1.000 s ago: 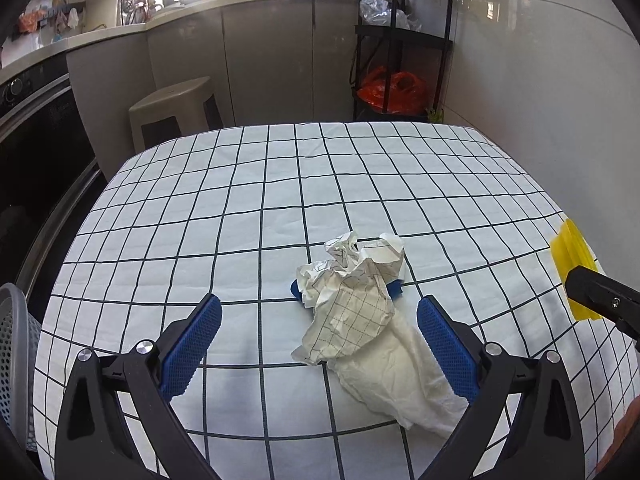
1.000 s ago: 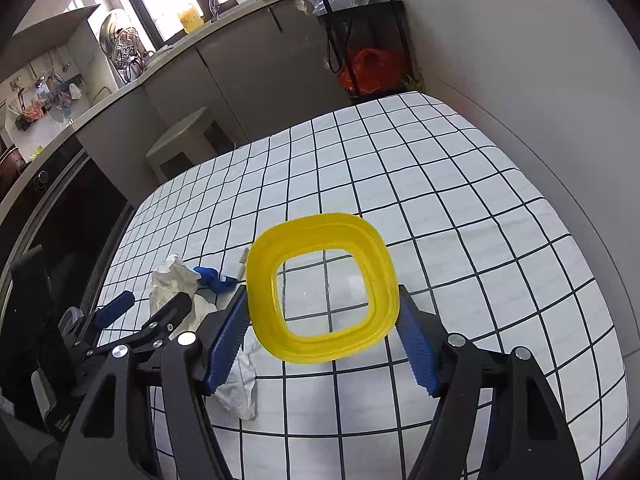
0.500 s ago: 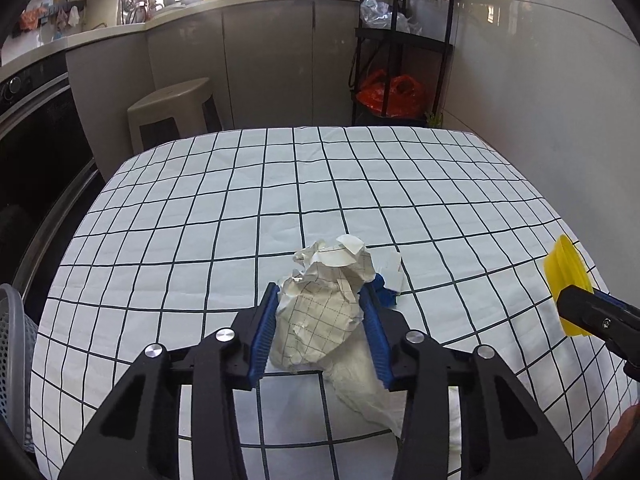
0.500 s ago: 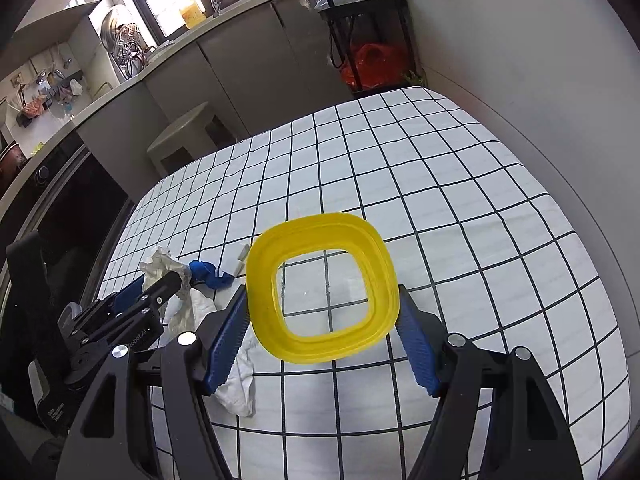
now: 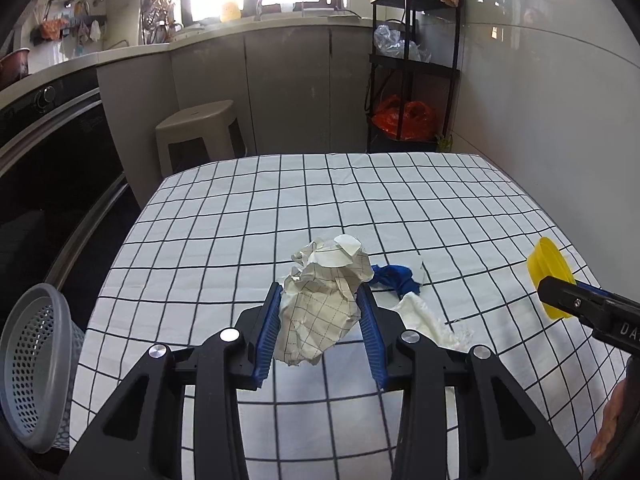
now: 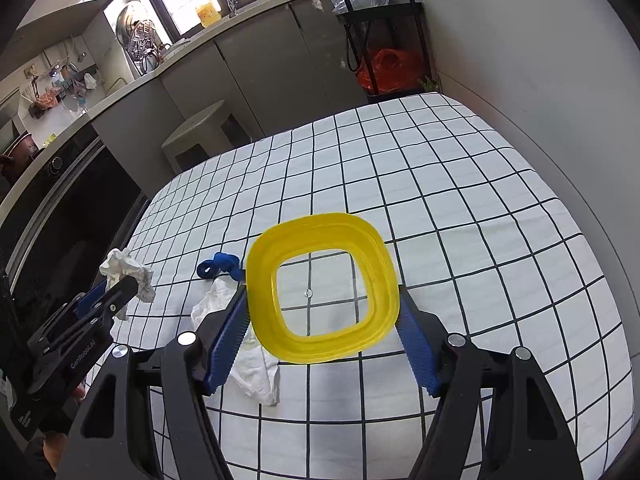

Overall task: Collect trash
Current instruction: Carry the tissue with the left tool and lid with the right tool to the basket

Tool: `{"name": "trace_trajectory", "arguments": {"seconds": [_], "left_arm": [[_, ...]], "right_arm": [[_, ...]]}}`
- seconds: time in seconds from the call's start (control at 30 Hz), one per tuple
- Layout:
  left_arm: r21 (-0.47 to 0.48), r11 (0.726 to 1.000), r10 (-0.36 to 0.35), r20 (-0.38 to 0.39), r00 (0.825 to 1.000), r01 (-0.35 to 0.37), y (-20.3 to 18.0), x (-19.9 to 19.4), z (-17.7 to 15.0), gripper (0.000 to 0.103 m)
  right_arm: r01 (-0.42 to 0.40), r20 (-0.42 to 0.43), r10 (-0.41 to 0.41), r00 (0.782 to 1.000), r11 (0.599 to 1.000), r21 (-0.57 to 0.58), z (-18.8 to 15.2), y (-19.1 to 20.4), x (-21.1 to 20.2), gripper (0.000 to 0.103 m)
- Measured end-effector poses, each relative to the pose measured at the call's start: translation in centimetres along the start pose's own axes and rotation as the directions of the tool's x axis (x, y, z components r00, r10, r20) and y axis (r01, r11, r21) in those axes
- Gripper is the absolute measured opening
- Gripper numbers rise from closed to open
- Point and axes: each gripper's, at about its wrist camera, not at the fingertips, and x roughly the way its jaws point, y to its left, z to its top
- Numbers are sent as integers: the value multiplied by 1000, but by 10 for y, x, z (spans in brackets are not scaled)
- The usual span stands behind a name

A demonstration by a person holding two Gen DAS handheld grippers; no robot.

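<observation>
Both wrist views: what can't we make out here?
- Basket, left wrist view: cut by the frame edge, contents not visible.
- White tissue, right wrist view: partly behind the right gripper holding the yellow lid.
- Blue scrap, left wrist view: partly behind the crumpled paper in the left gripper; what it is stays unclear.
- Lid underside: not shown.

crumpled paper wad point(image 5: 324, 300), glossy yellow plastic lid point(image 6: 322, 288)
</observation>
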Motion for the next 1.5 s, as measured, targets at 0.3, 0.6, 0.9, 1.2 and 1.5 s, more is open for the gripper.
{"name": "trace_trajectory", "arguments": {"seconds": [0.3,0.6,0.9,1.2,1.5], "left_arm": [[-22,999,33,25,999,-32,47,-49,-14,37],[-56,992,115,53,992,-112,116,-103,-32,37],[-126,970,218,62,974,-209,204,-137,-49,37],[-197,943,277,8,961,-270,276,-133,-73,37],[-289,894,356,-7,935,-343,344,-136,-88,38]], "right_arm": [[-38,-2,38,999,997,-68,-16,39,-12,68],[-120,-15,119,993,981,-150,-37,108,-12,68],[-201,-74,189,979,955,-218,-70,184,2,68],[-259,-94,243,965,932,-253,-94,256,17,68],[-336,-163,299,940,889,-310,-106,337,44,68]]}}
